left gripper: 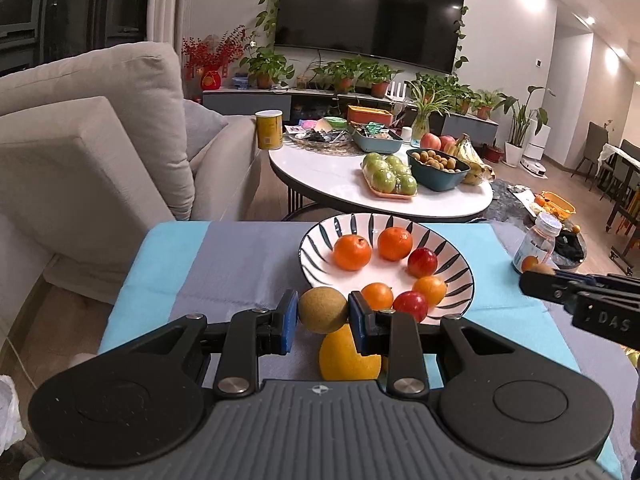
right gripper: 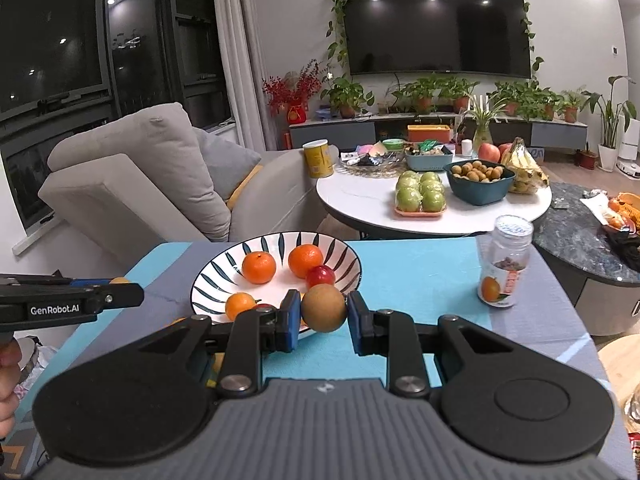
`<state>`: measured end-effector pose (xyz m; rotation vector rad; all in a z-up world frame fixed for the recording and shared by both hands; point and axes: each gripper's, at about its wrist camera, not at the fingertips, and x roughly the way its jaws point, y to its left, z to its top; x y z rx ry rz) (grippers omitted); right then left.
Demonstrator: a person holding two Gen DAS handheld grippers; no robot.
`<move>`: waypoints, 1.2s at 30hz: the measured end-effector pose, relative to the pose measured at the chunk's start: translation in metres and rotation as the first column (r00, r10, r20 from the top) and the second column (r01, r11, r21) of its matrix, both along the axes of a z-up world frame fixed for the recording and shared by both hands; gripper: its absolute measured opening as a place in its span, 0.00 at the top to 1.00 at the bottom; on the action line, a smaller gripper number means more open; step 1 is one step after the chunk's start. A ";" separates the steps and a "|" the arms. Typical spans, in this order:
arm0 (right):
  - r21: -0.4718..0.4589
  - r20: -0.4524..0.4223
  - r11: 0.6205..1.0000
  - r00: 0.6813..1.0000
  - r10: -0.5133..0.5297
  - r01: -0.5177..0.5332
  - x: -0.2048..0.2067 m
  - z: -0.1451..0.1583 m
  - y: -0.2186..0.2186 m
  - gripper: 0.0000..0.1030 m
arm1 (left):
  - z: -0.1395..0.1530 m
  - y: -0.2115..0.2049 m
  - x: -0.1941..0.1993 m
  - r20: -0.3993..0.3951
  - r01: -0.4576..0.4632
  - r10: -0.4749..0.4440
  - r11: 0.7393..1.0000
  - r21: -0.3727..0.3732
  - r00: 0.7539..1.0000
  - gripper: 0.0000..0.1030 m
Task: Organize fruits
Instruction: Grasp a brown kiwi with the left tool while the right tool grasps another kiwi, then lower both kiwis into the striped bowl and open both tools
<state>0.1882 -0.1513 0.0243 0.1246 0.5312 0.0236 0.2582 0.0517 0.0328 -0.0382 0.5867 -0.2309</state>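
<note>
Your left gripper (left gripper: 323, 314) is clamping a brown round fruit (left gripper: 322, 310) between its blue pads, just short of the near rim of the striped bowl (left gripper: 316, 258), and it is hiding the top of a yellow fruit (left gripper: 348, 358) lying on the cloth below it. Your right gripper (right gripper: 323, 312) is pinching a second brown fruit (right gripper: 323, 308) the same way, holding it in front of the bowl's right rim; from the left camera only its black arm is showing at the right edge, so its hold is legible from its own view alone. Inside the bowl you are looking at two mandarins (left gripper: 352, 253), two red fruits (left gripper: 422, 262) and two small oranges (left gripper: 429, 290); from the right wrist some of these are being covered by the gripper fingers. Under everything a blue and grey cloth (left gripper: 240, 264) is covering the work surface, and a clear jar with an orange label (right gripper: 505, 264) is standing near its far right corner. Beyond that, a white round table (right gripper: 360, 196) is carrying green apples (right gripper: 420, 192), a teal bowl of small brown fruits (right gripper: 480, 178) and bananas (right gripper: 524, 166), with a grey sofa (right gripper: 140, 184) to the left and a wall television (right gripper: 436, 22) behind, ringed by potted plants.
</note>
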 end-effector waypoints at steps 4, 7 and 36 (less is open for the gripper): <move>0.011 -0.013 1.000 1.000 0.000 0.000 0.009 -0.003 0.000 0.37 | -0.002 -0.006 0.010 -0.001 0.016 -0.016 1.000 -0.003 1.000 0.75; 0.019 -0.018 1.000 1.000 -0.002 0.002 0.015 -0.003 0.000 0.37 | -0.003 -0.012 0.018 -0.002 0.027 -0.027 1.000 0.000 1.000 0.75; 0.044 -0.067 0.999 0.998 0.008 -0.005 0.059 -0.027 0.007 0.37 | -0.041 -0.029 0.077 -0.064 0.069 -0.073 0.996 -0.061 0.995 0.75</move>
